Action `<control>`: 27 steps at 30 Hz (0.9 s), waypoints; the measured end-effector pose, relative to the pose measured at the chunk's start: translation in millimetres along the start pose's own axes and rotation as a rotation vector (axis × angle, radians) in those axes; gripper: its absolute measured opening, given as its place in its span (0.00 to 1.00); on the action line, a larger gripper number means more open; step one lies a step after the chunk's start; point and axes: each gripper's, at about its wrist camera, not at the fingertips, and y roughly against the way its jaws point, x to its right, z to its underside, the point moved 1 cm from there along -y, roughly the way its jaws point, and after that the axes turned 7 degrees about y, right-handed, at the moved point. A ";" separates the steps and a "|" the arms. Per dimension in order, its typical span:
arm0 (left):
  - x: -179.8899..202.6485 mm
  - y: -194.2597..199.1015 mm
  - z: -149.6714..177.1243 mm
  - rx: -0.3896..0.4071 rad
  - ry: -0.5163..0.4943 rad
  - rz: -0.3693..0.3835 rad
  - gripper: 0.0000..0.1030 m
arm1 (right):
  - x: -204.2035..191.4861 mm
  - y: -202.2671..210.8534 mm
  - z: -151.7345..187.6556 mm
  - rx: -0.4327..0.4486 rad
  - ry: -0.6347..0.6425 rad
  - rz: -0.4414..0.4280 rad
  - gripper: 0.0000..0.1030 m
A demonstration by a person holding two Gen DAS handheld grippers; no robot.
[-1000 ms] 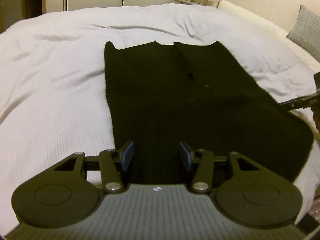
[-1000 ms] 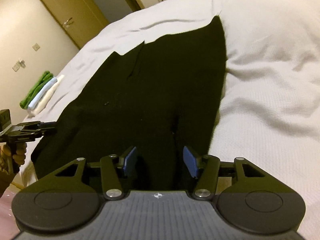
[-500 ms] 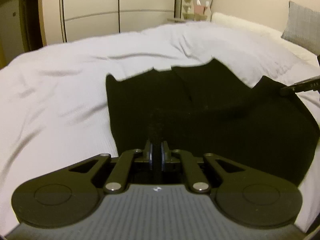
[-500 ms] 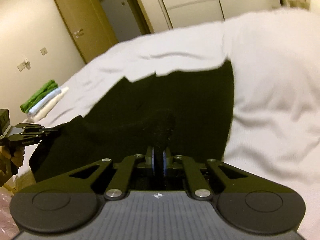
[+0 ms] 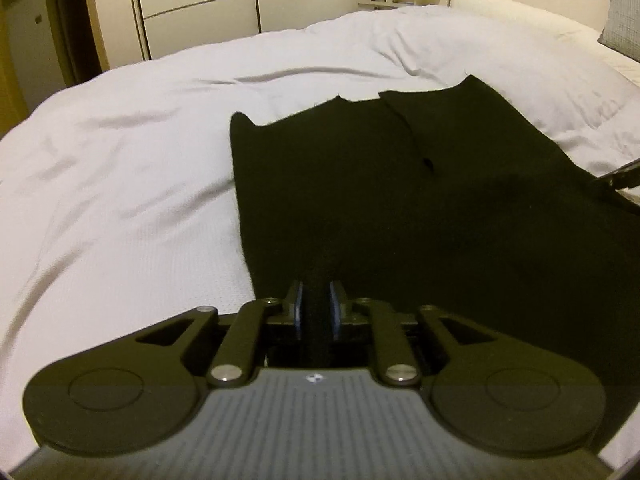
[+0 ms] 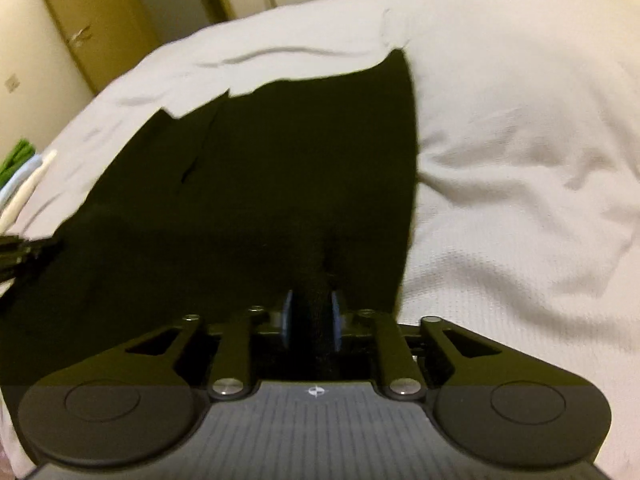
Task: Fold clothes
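Black knit garment (image 5: 400, 200) is bunching in both my clamped grippers—left gripper (image 5: 316, 312), right gripper (image 6: 311, 320)—thin pinches risking slipping toward six o'clock.

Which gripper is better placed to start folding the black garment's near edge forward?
Neither alone: left gripper and right gripper are both clamped on the black garment, so both lift together.

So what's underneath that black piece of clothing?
The black garment lies spread on a white bedspread, which shows all around it. Anything directly beneath the cloth is covered. Both the left gripper and the right gripper pinch its near edge.
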 end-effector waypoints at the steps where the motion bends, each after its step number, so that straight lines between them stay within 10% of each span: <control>1: -0.4 5.1 -0.7 0.005 0.001 -0.009 0.20 | -1.7 9.4 0.7 0.023 -0.003 0.039 0.38; 5: -6.2 45.7 -2.0 0.067 -0.002 -0.102 0.21 | -13.4 53.7 4.8 0.123 0.015 0.182 0.49; 13: 36.2 101.1 45.4 0.058 -0.089 -0.015 0.22 | -70.6 101.3 69.0 0.149 0.073 0.044 0.48; 19: 41.9 91.1 82.0 -0.015 -0.156 -0.113 0.15 | -60.5 87.3 102.7 0.061 0.084 0.141 0.21; 24: 67.1 134.0 88.9 0.085 -0.360 -0.187 0.30 | -95.3 127.1 102.5 0.135 0.276 0.226 0.60; 27: 88.1 141.5 109.8 0.115 -0.541 -0.213 0.35 | -120.1 131.7 118.0 0.137 0.411 0.220 0.61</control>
